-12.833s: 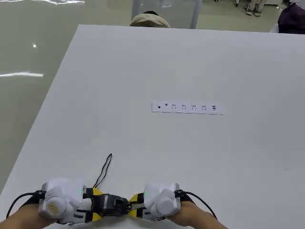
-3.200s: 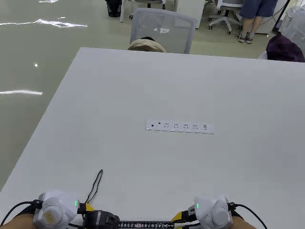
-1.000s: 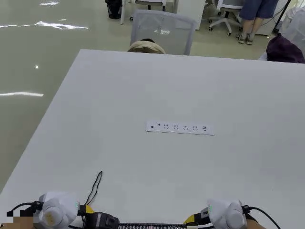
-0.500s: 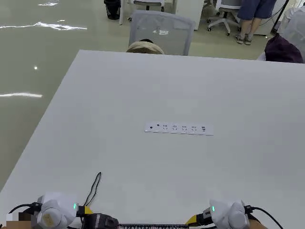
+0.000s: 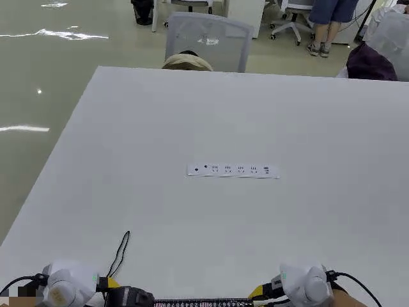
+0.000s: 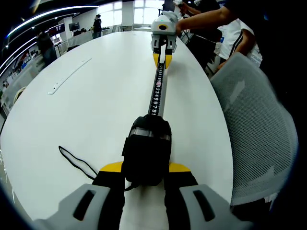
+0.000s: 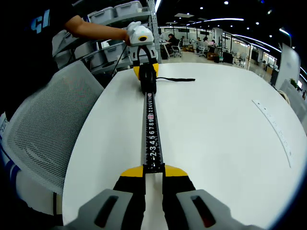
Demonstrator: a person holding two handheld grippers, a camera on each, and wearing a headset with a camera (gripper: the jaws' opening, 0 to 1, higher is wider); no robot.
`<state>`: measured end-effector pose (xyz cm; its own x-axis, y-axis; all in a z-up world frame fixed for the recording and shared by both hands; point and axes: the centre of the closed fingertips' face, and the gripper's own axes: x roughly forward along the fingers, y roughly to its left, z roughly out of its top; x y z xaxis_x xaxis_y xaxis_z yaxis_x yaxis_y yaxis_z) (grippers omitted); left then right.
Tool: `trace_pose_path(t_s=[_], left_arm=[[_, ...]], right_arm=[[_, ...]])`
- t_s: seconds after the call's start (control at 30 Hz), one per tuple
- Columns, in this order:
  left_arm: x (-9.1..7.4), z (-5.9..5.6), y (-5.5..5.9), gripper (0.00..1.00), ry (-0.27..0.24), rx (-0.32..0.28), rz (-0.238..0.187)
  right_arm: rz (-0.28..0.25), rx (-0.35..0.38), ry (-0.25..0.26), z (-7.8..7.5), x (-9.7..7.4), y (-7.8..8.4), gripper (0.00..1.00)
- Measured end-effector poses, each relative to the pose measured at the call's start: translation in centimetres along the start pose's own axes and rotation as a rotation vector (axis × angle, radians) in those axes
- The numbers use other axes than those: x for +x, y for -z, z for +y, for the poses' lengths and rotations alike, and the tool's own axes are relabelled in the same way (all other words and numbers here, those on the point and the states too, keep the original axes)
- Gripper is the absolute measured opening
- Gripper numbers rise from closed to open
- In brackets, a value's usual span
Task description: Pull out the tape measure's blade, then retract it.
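Observation:
The black tape measure case (image 6: 146, 151) sits between the yellow-tipped jaws of my left gripper (image 6: 146, 168), which is shut on it near the table's front edge. Its numbered blade (image 6: 157, 91) runs out flat along the table to my right gripper (image 7: 153, 170), which is shut on the blade's end. In the head view the left gripper (image 5: 123, 297) holds the case (image 5: 133, 298) at the bottom left. The blade (image 5: 201, 302) stretches to the right gripper (image 5: 259, 294). A black wrist cord (image 5: 120, 252) trails from the case.
A white power strip (image 5: 232, 171) lies mid-table. The white table (image 5: 160, 128) extends far ahead. A grey mesh chair (image 6: 259, 124) stands close behind the front edge, and another chair (image 5: 203, 38) is at the far side. People are in the background.
Since 12.8 s ago the grippers have moved apart and the blade has been drawn out. Over the last second the right gripper barely shifted; the head camera tilted a little.

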<state>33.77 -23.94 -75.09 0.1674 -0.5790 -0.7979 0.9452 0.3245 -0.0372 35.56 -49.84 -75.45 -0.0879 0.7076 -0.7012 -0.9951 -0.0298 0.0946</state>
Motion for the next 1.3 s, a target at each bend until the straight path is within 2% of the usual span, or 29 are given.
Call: trace_pose_path(t_s=[1.0, 1.3], left_arm=[[0.0, 0.0, -0.1, 0.27, -0.002, -0.006, 0.003], [0.1, 0.0, -0.2, 0.28, -0.004, -0.008, 0.006]], right_arm=[[0.037, 0.02, 0.01, -0.3, -1.5, 2.0, 0.1], [0.076, 0.011, 0.02, -0.5, -0.9, 2.6, 0.11]])
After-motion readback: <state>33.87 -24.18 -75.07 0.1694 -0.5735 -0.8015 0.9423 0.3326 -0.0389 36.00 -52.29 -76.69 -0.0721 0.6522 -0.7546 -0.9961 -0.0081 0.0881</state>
